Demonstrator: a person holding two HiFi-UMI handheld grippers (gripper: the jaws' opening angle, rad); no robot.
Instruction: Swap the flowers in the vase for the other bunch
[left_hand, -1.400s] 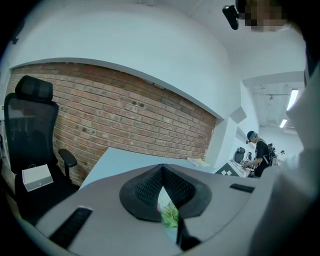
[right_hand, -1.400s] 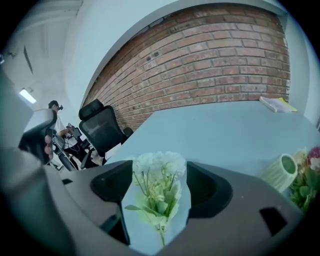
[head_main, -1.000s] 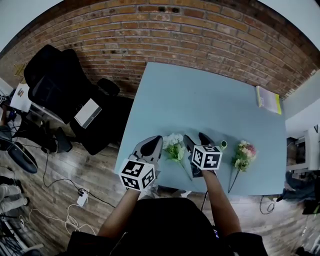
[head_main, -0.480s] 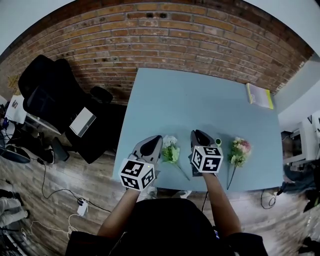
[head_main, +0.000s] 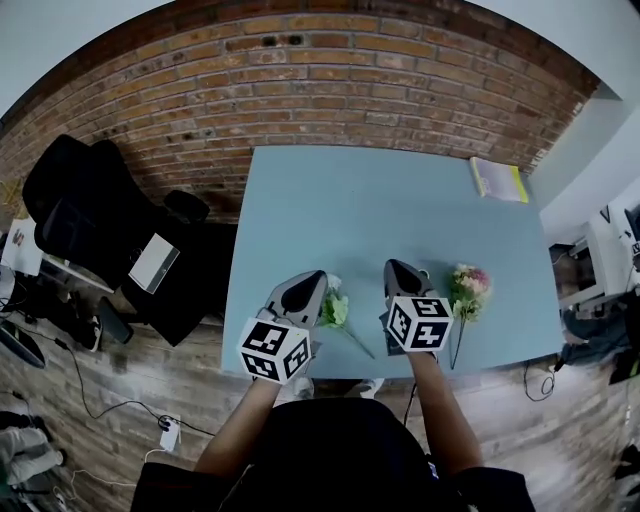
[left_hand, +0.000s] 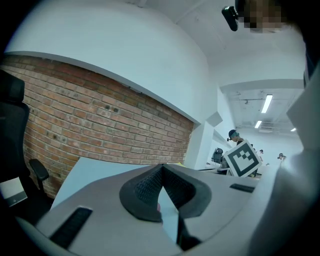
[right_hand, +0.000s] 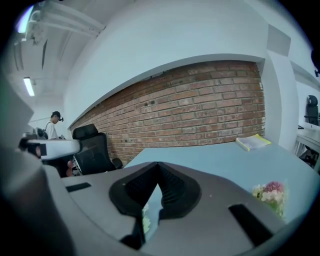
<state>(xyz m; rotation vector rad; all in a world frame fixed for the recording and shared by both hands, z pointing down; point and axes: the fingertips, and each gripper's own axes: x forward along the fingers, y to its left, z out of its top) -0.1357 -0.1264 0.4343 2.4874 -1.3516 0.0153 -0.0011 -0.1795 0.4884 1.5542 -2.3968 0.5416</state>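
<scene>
Head view: shows white-and-green bunch (head_main: 336, 308) lying flat on table (head_main: 380, 210) just left of right gripper (head_main: 400, 270), pink bunch (head_main: 468, 287) just right of it, and left gripper (head_main: 312, 283) further left, past the white blooms. No vase in sight. Probably light, soft-headed and easily crushed; best pinched low on the thin, stiffer stem.

Left gripper view: shows jaws pressed together, empty.

Right gripper view: likewise closed on nothing. A second ago, spread wide, with a small green rim visible just beside it.
</scene>
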